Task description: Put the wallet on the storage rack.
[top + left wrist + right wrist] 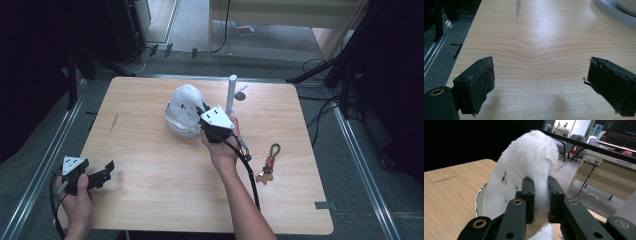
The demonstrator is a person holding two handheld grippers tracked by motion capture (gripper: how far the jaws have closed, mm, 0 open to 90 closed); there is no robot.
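While the left gripper rests spread over bare wood, the right gripper pinches a fluffy white plush toy (black stitched marks) above the shallow white round plate mid-table.

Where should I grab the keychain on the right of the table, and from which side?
Take the keychain by its dark cord loop at the far end, coming straight down. It lies flat and free on the table, and the loop looks the roomiest part; the charm end looks small and lumpy.
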